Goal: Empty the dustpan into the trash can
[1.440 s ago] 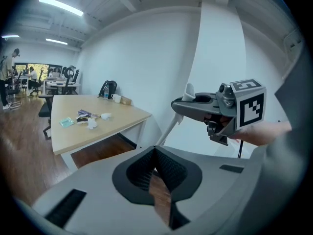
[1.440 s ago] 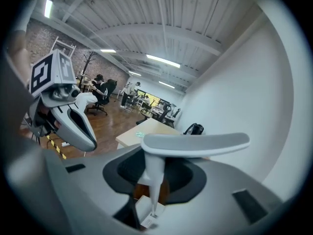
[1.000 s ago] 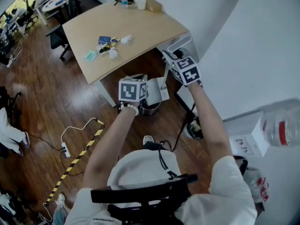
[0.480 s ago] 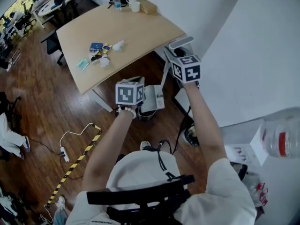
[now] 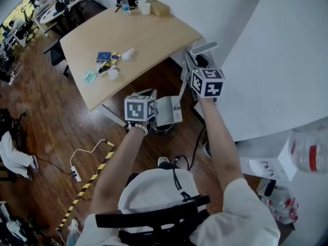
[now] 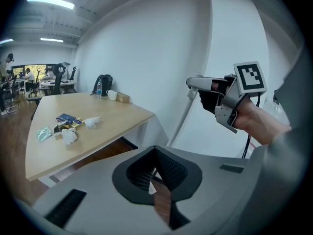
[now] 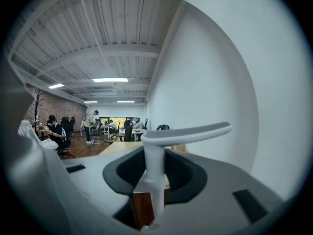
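The dustpan [image 5: 168,109] above trash can [image 5: 163,129], beside table [image 5: 148,35]

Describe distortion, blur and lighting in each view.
Head view: sharp and evenly lit, though the table edges bow. Left gripper view: fisheye, dark vignetted corners. Right gripper view: same fisheye, the close dustpan handle soft, ceiling lights blown out.

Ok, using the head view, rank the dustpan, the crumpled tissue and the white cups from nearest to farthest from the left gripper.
1. dustpan: close beside the left gripper, on its right.
2. crumpled tissue: on the near part of the table, ahead and to the left.
3. white cups: at the table's far edge.
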`<state>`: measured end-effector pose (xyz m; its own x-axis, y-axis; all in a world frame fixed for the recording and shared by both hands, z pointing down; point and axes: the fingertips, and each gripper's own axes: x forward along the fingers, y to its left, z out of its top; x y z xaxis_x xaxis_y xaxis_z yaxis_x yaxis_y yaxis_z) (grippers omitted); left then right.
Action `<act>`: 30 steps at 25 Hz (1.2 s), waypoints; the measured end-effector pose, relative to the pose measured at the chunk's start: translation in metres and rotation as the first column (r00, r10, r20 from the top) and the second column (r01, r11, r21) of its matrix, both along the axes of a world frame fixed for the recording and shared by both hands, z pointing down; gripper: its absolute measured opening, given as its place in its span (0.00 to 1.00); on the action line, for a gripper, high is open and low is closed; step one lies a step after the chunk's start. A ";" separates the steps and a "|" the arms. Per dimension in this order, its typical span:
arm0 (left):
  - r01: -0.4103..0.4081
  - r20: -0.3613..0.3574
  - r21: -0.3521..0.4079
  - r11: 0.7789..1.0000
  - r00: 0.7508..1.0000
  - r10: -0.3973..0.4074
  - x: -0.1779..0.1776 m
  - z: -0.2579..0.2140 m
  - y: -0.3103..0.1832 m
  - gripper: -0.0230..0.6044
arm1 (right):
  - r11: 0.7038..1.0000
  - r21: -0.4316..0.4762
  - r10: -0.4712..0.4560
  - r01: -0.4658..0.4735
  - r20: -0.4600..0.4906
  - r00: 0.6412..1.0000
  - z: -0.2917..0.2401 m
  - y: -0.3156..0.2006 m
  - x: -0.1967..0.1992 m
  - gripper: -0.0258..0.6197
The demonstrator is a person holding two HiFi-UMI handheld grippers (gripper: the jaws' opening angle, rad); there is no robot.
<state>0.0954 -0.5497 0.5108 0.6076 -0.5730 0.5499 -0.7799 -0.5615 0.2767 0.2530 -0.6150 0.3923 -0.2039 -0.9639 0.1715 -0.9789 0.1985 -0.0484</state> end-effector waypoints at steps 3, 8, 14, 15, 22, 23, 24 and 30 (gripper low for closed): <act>0.002 -0.007 -0.002 1.000 1.000 -0.002 -0.001 0.002 -0.002 0.04 | 0.999 -0.005 0.036 -0.036 0.022 0.999 -0.007 0.004 0.005 0.23; -0.026 -0.025 0.002 1.000 0.999 0.026 -0.006 -0.003 0.006 0.04 | 0.995 -0.020 0.094 -0.093 0.030 0.995 -0.019 0.016 0.005 0.23; -0.086 -0.062 0.034 0.996 0.994 0.088 -0.026 -0.023 0.020 0.04 | 0.984 -0.009 0.180 -0.180 0.029 0.983 -0.044 0.058 -0.008 0.23; -0.096 -0.070 0.037 0.995 0.993 0.098 -0.028 -0.026 0.024 0.04 | 0.980 -0.012 0.199 -0.199 0.028 0.980 -0.048 0.067 -0.010 0.23; -0.224 -0.112 0.063 0.973 0.967 0.230 -0.037 -0.040 0.072 0.04 | 0.935 -0.034 0.355 -0.354 0.011 0.935 -0.069 0.136 -0.017 0.23; -0.239 -0.119 0.065 0.969 0.962 0.245 -0.040 -0.042 0.079 0.04 | 0.926 -0.032 0.375 -0.375 0.006 0.927 -0.074 0.148 -0.020 0.23; -0.255 -0.126 0.067 0.965 0.957 0.262 -0.043 -0.043 0.087 0.04 | 0.918 -0.028 0.395 -0.395 0.000 0.919 -0.079 0.159 -0.022 0.23; -0.352 -0.161 0.077 0.933 0.919 0.360 -0.053 -0.049 0.143 0.04 | 0.869 -0.034 0.493 -0.494 -0.031 0.869 -0.086 0.228 -0.036 0.23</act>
<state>0.0420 -0.4068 0.4618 0.8580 -0.3232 0.3993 -0.4696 -0.8085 0.3547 0.2175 -0.3875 0.3066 0.3009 -0.9302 0.2100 -0.9495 -0.3128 -0.0249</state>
